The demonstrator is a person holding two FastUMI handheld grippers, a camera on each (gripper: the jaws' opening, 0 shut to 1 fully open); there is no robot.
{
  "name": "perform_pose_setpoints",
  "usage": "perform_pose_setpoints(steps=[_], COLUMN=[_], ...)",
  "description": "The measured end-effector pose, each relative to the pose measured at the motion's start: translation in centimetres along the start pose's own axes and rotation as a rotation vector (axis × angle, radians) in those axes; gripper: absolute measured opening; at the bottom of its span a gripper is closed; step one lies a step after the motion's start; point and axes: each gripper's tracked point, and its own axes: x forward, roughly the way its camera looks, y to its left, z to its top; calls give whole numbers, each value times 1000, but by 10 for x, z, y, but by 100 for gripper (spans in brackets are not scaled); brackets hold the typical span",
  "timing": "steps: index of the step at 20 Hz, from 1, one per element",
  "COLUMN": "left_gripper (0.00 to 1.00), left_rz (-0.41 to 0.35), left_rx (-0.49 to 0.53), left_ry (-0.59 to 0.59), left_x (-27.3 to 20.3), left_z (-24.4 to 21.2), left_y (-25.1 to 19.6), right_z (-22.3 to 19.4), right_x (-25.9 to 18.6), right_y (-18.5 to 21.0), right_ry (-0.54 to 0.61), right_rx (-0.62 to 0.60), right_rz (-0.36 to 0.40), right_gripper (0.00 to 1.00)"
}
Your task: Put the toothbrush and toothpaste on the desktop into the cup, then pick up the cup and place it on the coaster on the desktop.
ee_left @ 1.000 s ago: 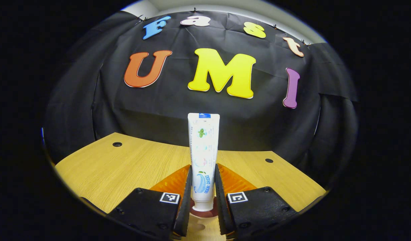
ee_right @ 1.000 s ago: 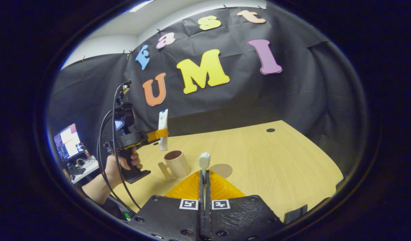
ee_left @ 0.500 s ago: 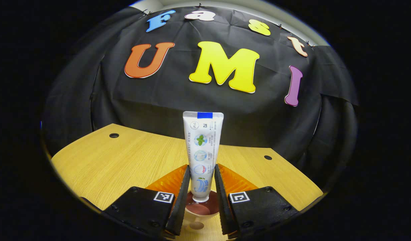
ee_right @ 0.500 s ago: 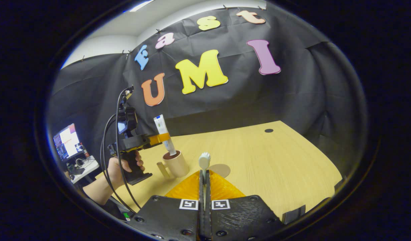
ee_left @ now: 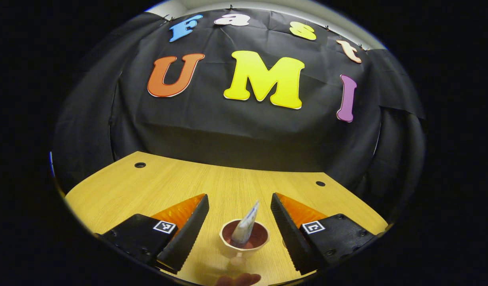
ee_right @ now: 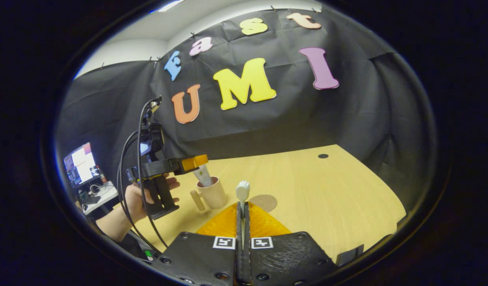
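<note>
The beige cup (ee_left: 244, 240) with a dark red inside stands on the wooden desk, and the white toothpaste tube (ee_left: 246, 227) leans inside it. My left gripper (ee_left: 239, 206) hangs open just above the cup, a finger on either side. In the right gripper view the cup (ee_right: 213, 194) with its handle toward the left holds the toothpaste tube (ee_right: 203, 176), under the left gripper (ee_right: 194, 162). My right gripper (ee_right: 243, 210) is shut on the white toothbrush (ee_right: 242, 190), bristle head up. A round tan coaster (ee_right: 264, 202) lies flat to the right of the cup.
A hand (ee_right: 134, 197) holds the left gripper's handle, with black cables looping from it. A monitor (ee_right: 80, 163) sits off the desk's left end. The desk (ee_right: 327, 194) has cable holes (ee_right: 323, 156) near its back edge, by the black cloth wall.
My left gripper opened and let go of the toothpaste, which dropped into the cup and now leans there. My right gripper kept still, holding the toothbrush.
</note>
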Motion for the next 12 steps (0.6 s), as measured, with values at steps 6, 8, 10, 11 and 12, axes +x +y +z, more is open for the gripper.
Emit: perform_pose_setpoints(steps=[6, 8, 10, 11, 12], left_gripper=[98, 99, 98, 98, 98], left_rz=[30, 43, 56, 65, 74], left_rx=[32, 59, 77, 82, 89], left_ry=[-109, -145, -165, -170, -178], left_x=[-37, -55, -74, -82, -91], left_z=[32, 41, 42, 41, 40], left_y=[19, 28, 38, 44, 49], right_z=[39, 58, 78, 85, 94], right_x=[25, 39, 59, 71, 83], right_y=[41, 58, 76, 88, 98], right_ry=[-37, -69, -86, -84, -84], right_rx=[-89, -136, -186, -178, -171], right_rz=[54, 71, 98, 126, 141], right_gripper=[0, 0, 0, 0, 0])
